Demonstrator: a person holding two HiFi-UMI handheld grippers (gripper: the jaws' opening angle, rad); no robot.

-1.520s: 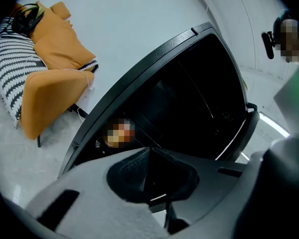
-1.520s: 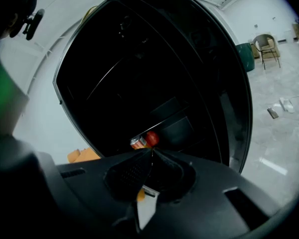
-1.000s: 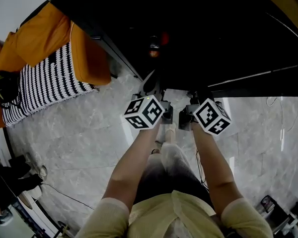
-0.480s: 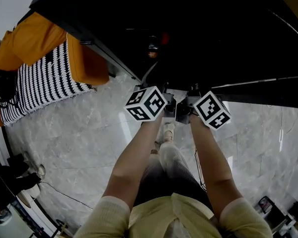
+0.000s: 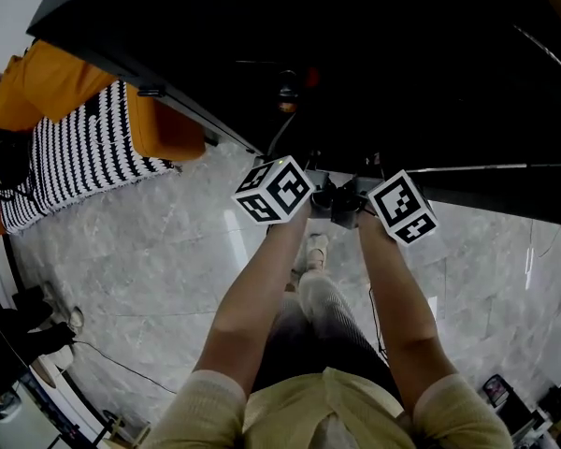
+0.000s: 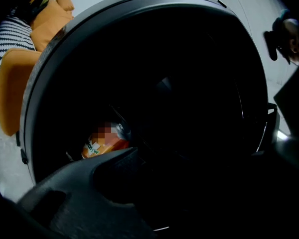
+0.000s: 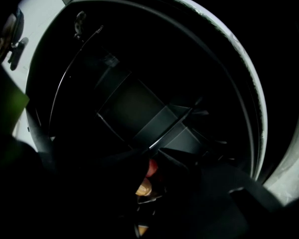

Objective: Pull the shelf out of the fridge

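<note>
Now my left gripper (image 5: 318, 193) has edged up to the mouth of the dark fridge (image 5: 402, 73), and its view is too black to show whether my fingers are parted. My right gripper (image 5: 349, 206) has drawn in beside it, jaws narrowed to a slit at the front edge of the shelf (image 7: 132, 106), though I cannot tell if they pinch it. The shelf sits inside, so I judge the pull not yet begun

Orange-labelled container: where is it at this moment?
The orange-labelled container sits inside the dark fridge, at the lower left of the left gripper view, just above the grey jaw that rises from the bottom edge.
</note>
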